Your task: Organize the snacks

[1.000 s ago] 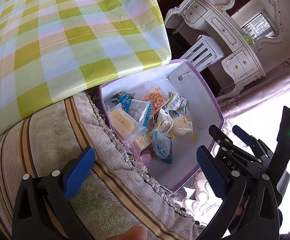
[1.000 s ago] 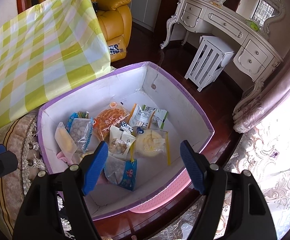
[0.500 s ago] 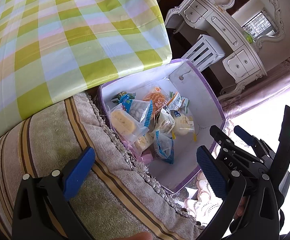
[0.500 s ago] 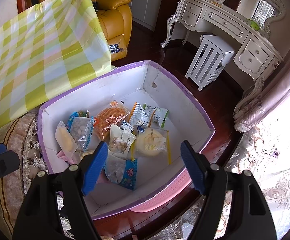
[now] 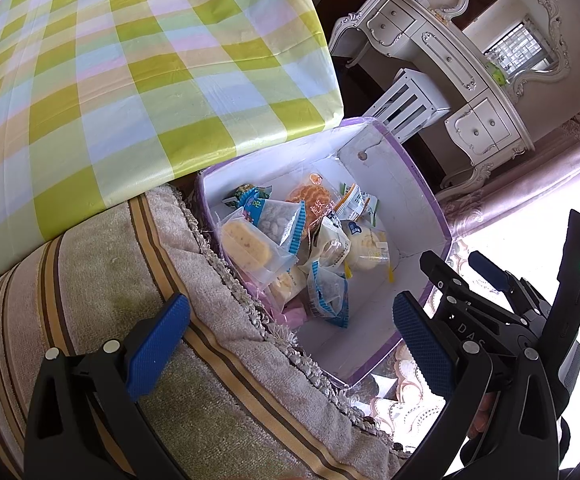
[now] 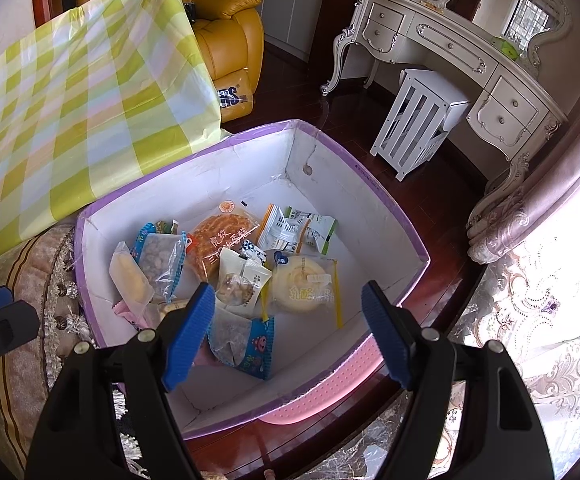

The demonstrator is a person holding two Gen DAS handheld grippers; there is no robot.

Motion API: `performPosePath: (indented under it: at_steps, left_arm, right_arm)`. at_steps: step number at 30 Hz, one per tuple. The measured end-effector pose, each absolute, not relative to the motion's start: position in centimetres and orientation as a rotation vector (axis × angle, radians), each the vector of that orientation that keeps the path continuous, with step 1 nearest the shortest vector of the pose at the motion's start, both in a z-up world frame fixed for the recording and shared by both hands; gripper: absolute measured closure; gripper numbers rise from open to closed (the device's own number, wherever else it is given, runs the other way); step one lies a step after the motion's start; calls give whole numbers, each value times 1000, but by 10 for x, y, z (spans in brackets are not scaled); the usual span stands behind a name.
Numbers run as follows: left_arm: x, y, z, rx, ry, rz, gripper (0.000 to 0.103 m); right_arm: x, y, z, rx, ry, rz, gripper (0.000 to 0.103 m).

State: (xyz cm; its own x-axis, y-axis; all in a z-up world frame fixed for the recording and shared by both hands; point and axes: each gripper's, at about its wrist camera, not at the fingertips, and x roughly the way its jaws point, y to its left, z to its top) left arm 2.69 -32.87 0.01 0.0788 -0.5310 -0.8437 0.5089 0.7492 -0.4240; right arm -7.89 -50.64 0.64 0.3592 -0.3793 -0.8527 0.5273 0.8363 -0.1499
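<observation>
A white cardboard box with a purple rim [image 6: 370, 184] holds several wrapped snacks: a round yellow cake [image 6: 304, 284], an orange biscuit pack [image 6: 220, 240], a blue-edged nut bag [image 6: 160, 256], a yellow cake slice [image 6: 130, 276], white-green sachets [image 6: 302, 228] and a blue pack [image 6: 242, 340]. My right gripper [image 6: 288, 332] hangs open above the box's near side, with nothing between its blue pads. My left gripper [image 5: 290, 344] is open too, over the striped cushion [image 5: 110, 288] just left of the box [image 5: 394, 200]. The right gripper [image 5: 462, 276] shows at the right of the left wrist view.
A table with a yellow-green checked cloth [image 6: 70, 92] borders the box at the left. Behind it stands a yellow armchair [image 6: 230, 32]. A white dressing table [image 6: 450, 48] and a white slatted stool [image 6: 418, 120] stand on dark wooden floor beyond. A patterned curtain [image 6: 530, 300] hangs at the right.
</observation>
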Motion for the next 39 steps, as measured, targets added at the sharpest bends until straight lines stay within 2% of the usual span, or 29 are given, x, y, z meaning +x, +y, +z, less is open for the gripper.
performPosePath:
  at_steps: [6, 10, 15, 20, 25, 29, 30, 32, 39]
  left_arm:
    - [30, -331, 3, -11, 1260, -792, 4]
    - [33, -301, 23, -64, 1228, -771, 4]
    - [32, -194, 40, -51, 1085, -496, 4]
    - [20, -75, 34, -85, 1049, -208, 4]
    - [5, -10, 30, -64, 1010, -62, 4]
    - [-1, 11, 23, -79, 1013, -40, 4]
    - [-4, 11, 18, -83, 1023, -45, 4]
    - [-6, 10, 10, -90, 1009, -38, 4]
    - [-6, 3, 6, -60, 993, -20, 4]
  right_arm:
    - [-80, -507, 5, 170, 1052, -589, 27]
    - [-75, -495, 21, 182, 1017, -528, 26]
    - [-47, -432, 44, 193, 971, -302, 21]
    - [-12, -342, 43, 198, 998, -72, 21]
    - [0, -266, 36, 101, 1020, 21, 20]
    - [5, -244, 26, 77, 1033, 8, 18]
    - [6, -242, 21, 68, 1033, -13, 11]
    - [8, -239, 10, 48, 1035, -30, 3]
    - [9, -239, 7, 29, 1040, -33, 2]
